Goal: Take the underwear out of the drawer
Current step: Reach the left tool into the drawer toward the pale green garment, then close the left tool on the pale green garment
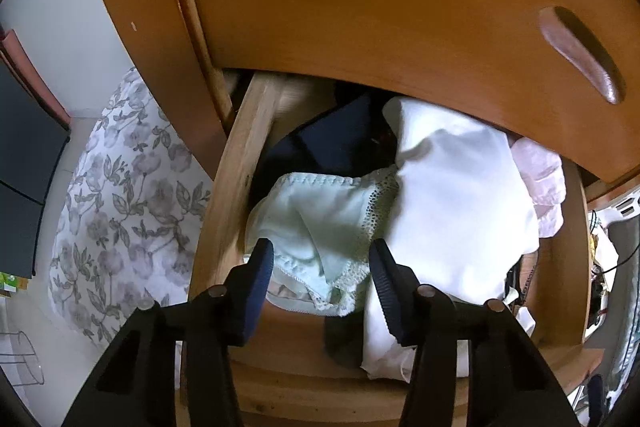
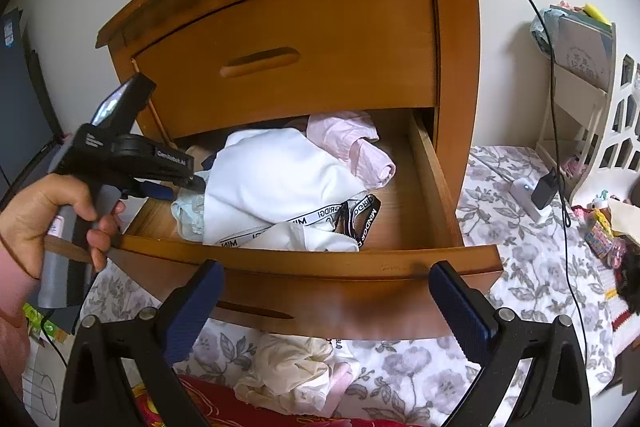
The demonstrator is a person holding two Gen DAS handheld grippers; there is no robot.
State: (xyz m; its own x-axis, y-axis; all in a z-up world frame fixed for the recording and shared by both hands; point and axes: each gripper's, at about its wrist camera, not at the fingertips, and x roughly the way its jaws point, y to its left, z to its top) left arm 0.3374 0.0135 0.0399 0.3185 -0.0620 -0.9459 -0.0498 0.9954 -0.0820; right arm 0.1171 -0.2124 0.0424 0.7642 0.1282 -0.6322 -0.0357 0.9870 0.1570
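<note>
Now left gripper (image 1: 320, 263) jaws straddle mint underwear (image 1: 316, 215) in drawer (image 2: 434, 179).

A hand (image 2: 52, 223) grips the left gripper (image 1: 320, 267), pointed steeply down, its jaws partly apart with pale fabric between the pads. The right gripper (image 2: 326, 291) angles downward, jaws spread wide and empty.

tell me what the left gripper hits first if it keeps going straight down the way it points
Most likely the mint green underwear in the open drawer: it lies right between the left gripper fingers, though contact is unclear.
</note>
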